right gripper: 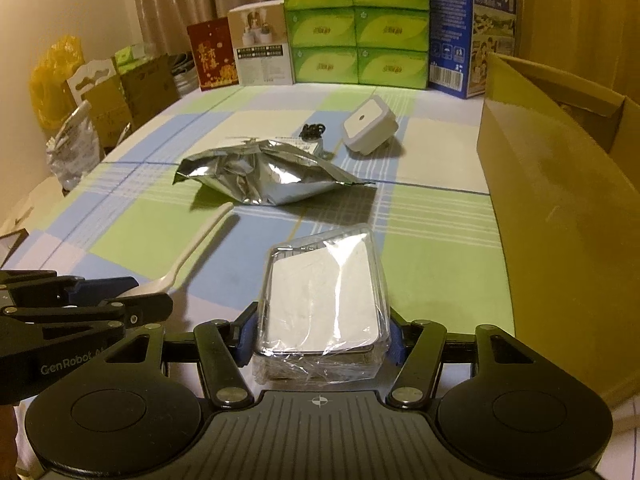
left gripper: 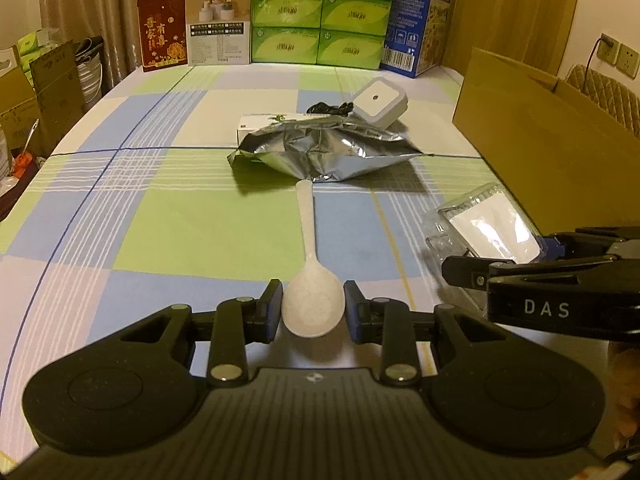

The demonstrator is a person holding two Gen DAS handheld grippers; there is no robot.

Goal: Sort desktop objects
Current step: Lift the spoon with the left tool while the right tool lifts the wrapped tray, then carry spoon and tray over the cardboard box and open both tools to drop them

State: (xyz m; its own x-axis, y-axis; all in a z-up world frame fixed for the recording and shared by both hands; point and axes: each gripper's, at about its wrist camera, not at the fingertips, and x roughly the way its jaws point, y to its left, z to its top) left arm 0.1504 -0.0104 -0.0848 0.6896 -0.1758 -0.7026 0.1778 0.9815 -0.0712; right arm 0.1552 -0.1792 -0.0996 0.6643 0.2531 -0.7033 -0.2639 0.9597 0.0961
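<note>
Lying near the front edge of the tabletop, the white speckled spoon points its handle toward the crumpled foil bag at mid-table. The left gripper stands partly open around the bowl, pads just beside it; contact is unclear. The right gripper is closed on the plastic-wrapped box, a clear, crinkled pack with a white face. The flat white box behind the bag is largely hidden, and the black tangle beside the white adapter is too small to identify.

Green-blue-white checked tablecloth, white spoon, silver foil bag, green boxes.
</note>
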